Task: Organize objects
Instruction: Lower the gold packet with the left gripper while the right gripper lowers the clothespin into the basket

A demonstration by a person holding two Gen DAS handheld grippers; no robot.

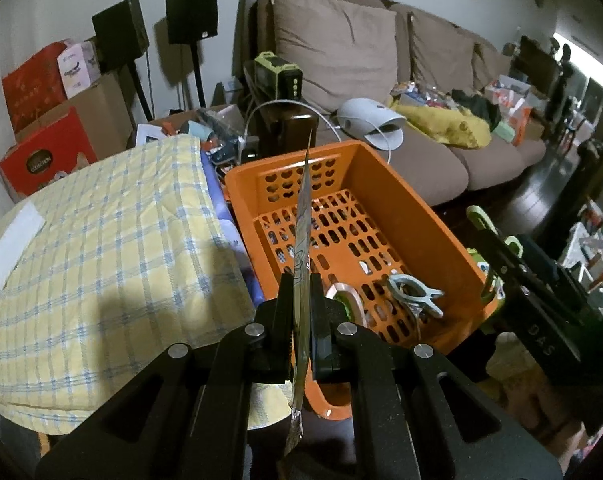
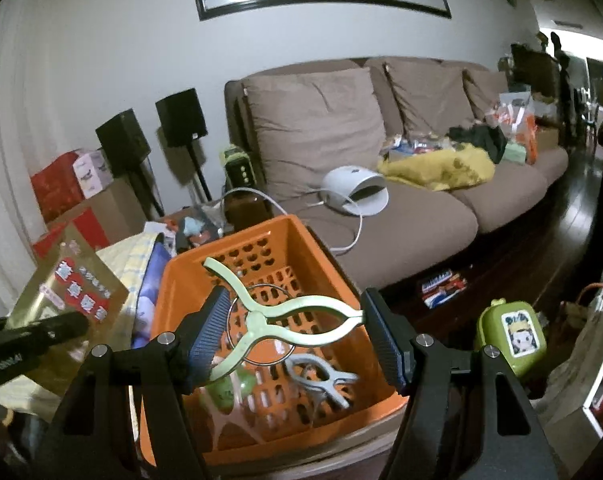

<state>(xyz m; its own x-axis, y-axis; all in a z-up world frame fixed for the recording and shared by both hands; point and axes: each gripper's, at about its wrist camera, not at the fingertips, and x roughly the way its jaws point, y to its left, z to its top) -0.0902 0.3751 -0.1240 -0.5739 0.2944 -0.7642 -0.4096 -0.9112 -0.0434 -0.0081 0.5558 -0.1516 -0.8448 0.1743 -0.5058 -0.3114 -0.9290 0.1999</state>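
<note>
Perforated orange plastic basket is overhung by both grippers. Left gripper, tilted steeply down, is clamped on a thin gold foil packet, seen edge-on. Right gripper is spread wide, gripping a pale green plastic clothes clip. Packet print is illegible.

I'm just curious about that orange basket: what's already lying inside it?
Inside the orange basket lie a grey-blue clip, a roll of tape and something green. The near corner is hidden behind the grippers and the things they hold.
</note>
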